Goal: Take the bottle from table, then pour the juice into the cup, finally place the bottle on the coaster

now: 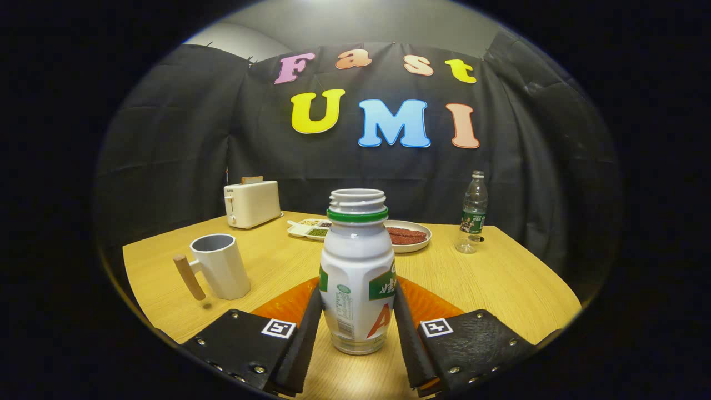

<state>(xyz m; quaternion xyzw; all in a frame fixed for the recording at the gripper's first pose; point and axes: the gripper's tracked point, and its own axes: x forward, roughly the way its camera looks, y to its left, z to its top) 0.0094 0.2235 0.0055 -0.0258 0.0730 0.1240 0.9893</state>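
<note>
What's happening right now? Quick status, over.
Gripper fingers closed on the white plastic juice bottle, cap off, upright. Bottle in front of the orange coaster. White mug with wooden handle ahead-left, path clear.

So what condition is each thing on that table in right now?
White bottle: upright, uncapped, between the fingers.
Hand-held gripper: fingers against the bottle's sides.
Mug: upright, inside hidden.
Orange coaster: flat, behind the bottle.
Toaster: bread sticking up.
Clear bottle: upright, capped.
Plate: holds reddish food.
</note>
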